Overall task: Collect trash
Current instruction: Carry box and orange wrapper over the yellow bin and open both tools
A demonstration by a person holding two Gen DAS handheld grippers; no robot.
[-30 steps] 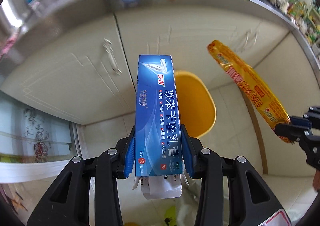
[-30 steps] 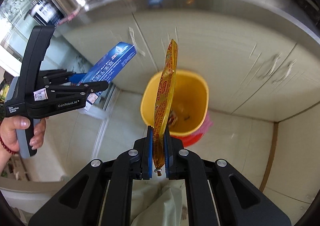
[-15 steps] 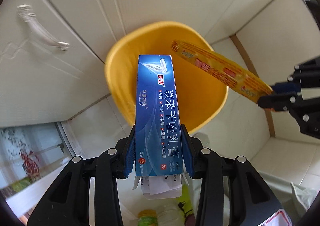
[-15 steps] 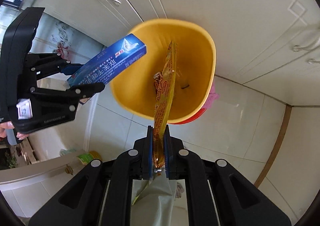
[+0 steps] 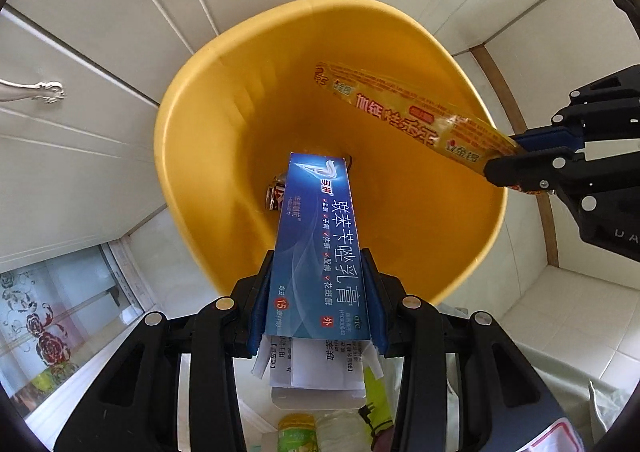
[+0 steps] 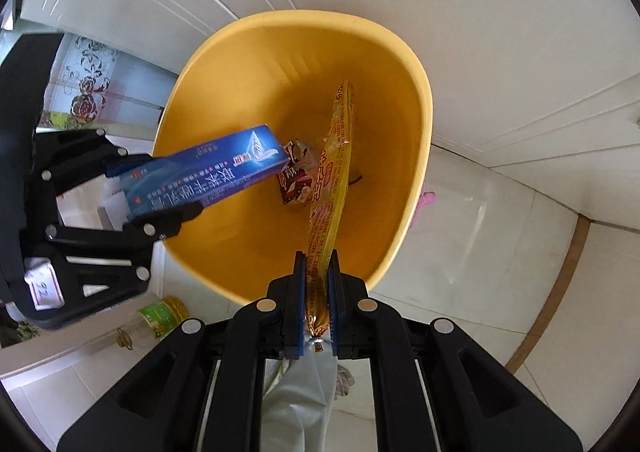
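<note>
On a pale tiled kitchen floor [image 6: 500, 252], the left claw [image 5: 316, 292] grips a blue cardboard box [image 5: 316, 244] and the right claw [image 6: 317, 292] a yellow sausage wrapper [image 6: 330, 180], both angled forward into the yellow plastic bin [image 6: 420, 112]; the flimsy wrapper could catch its rim.

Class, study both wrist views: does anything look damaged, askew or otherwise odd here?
The blue box in the left gripper has its rear end torn open, with a folded paper leaflet sticking out. Otherwise nothing stands out: box and yellow wrapper both point into the yellow bin.
</note>
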